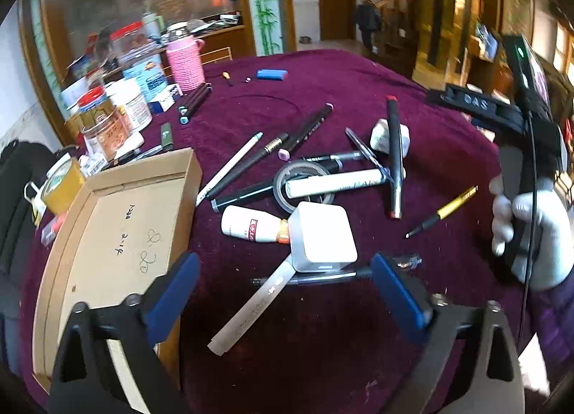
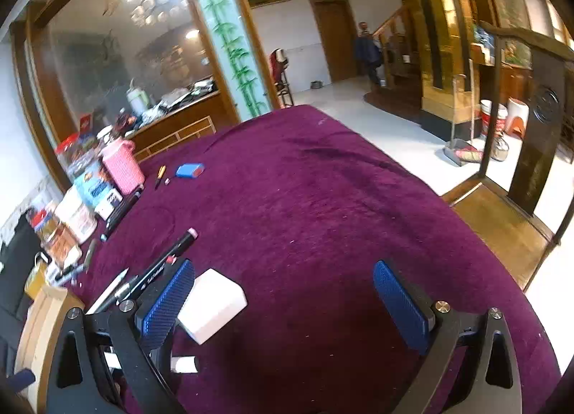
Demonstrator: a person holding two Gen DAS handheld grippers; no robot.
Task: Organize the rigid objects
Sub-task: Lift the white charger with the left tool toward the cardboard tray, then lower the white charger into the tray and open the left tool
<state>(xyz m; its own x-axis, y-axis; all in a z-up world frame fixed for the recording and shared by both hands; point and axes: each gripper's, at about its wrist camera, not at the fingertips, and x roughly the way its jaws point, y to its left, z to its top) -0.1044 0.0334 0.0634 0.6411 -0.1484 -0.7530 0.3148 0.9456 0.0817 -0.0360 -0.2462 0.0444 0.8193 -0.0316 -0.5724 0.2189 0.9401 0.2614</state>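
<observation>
1. The purple tablecloth [image 1: 323,98] fills the middle of both views and carries everything; its right half in the right wrist view is bare, so the work sits to the left.
2. One cardboard tray [image 1: 118,220] lies at the lower left of the left wrist view, open side up and with nothing in it. It looks like the place meant for the sorted things, which would explain why it sits right beside the heap.
3. The heap in the centre of the left wrist view is crossed and stacked, not sorted: I count one white square box [image 1: 324,234], one white bottle [image 1: 247,225], one roll of tape [image 1: 301,182], one metal ruler [image 1: 251,310] and roughly ten pens and markers; the overlaps keep that count loose.
4. Jars and cans [image 1: 118,105] crowd the upper left edge, with one pink flask [image 1: 184,59] behind them, apparently set aside from the job.
5. The left gripper [image 1: 287,292] hangs at the bottom centre, its blue pads well apart and empty, with the box and the ruler just beyond their tips, likely the next pick.
6. The right gripper [image 2: 283,303] at the bottom of its own view is also spread wide with nothing between the pads; a white block [image 2: 213,306] lies just beside its left pad. A gloved hand [image 1: 527,231] holds its handle at the right edge of the left wrist view.
</observation>
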